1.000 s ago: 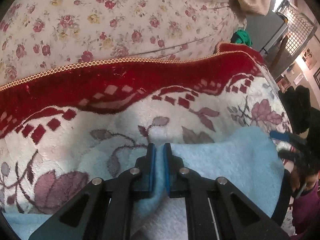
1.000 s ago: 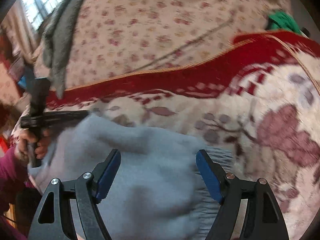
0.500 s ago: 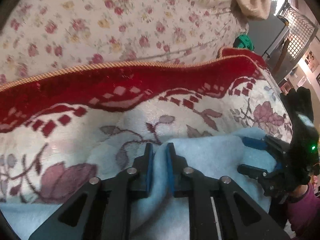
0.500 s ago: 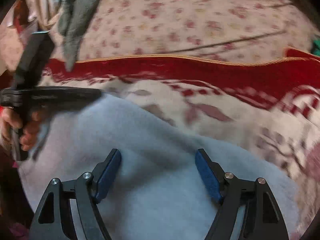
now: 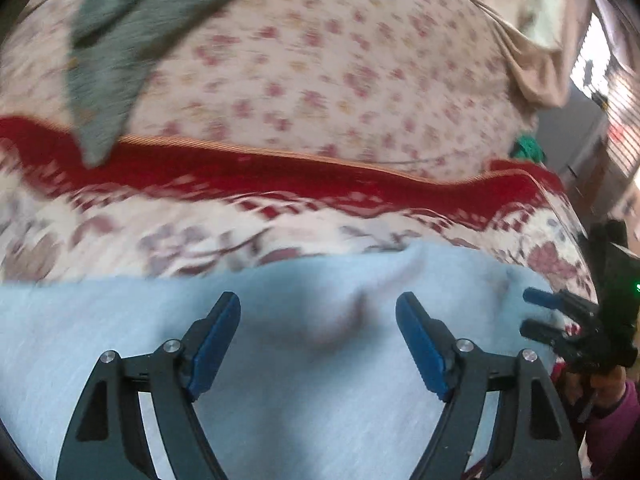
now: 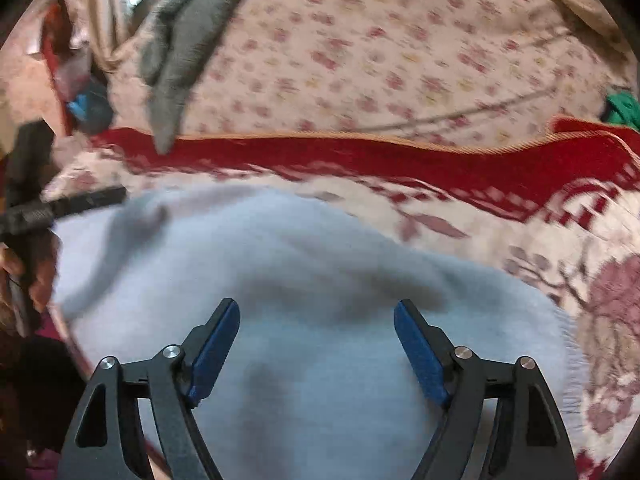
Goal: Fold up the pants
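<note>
Left gripper (image 5: 318, 334): jaws wide apart, having just been opening; nothing between the blue pads, only the pale blue pants (image 5: 304, 380) lying beneath, not pinched. Right gripper (image 6: 316, 338): jaws likewise wide and a little wider than a moment ago, empty, hovering over the same cloth (image 6: 304, 320). Seen from the left wrist, the right gripper (image 5: 542, 314) at the pants' right edge, also spread; a hand (image 5: 600, 380) in a purple sleeve behind it. Seen from the right wrist, one dark finger of the left gripper (image 6: 80, 202) at the pants' far left corner.

Pants spread flat on the flowered blanket (image 5: 120, 236) with the red border (image 5: 320, 180), near its front edge. Long axis side to side across both views; fringed or ribbed end (image 6: 568, 344) toward the right. Which end is the waist: cannot tell through the blur. Grey cloth (image 5: 116, 60) lying farther back on the rose-print sheet (image 5: 320, 80).
</note>
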Motion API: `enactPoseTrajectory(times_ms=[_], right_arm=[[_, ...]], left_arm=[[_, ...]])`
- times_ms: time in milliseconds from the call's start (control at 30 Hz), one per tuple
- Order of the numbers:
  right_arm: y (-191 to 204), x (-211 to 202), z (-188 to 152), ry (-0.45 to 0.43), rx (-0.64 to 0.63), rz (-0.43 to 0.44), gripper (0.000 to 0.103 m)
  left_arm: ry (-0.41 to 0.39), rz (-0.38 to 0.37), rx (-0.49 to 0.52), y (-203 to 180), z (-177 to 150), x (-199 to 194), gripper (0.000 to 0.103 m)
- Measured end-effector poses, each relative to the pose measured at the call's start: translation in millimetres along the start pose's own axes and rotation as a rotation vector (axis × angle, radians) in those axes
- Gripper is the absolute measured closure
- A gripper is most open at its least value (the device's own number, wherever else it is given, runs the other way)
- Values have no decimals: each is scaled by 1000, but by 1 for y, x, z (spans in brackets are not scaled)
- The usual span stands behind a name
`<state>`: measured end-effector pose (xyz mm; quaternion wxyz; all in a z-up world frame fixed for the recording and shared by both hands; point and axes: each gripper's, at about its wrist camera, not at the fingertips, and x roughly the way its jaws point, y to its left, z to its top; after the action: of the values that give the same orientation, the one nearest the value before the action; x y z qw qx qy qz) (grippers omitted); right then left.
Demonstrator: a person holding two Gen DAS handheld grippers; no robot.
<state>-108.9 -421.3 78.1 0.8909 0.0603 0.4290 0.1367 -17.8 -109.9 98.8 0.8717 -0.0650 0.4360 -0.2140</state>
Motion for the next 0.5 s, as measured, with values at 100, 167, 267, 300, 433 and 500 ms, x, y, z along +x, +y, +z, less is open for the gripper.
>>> enactPoseTrajectory(times_ms=[100,167,267,300,433,500], right_arm=[[35,11,8,20,-45,70,18],[62,25,14,55,-85,108,17],[100,41,22,82,-150,133,17],[113,47,25,90,-171,147,17],[152,67,36,125,-225,208,17],[171,75,41,135,-257,217,17]], left_arm=[[-29,87,-61,24,-16,-23,22],[-43,145,-81,36,-25,-36,22],[-56,240,-106,56,-39,-54,22],[-59,263,-115,62,-42,-58,22],[-76,325,-182,92,-55,-80,22],[-88,341,-211,103,-60,-90,22]])
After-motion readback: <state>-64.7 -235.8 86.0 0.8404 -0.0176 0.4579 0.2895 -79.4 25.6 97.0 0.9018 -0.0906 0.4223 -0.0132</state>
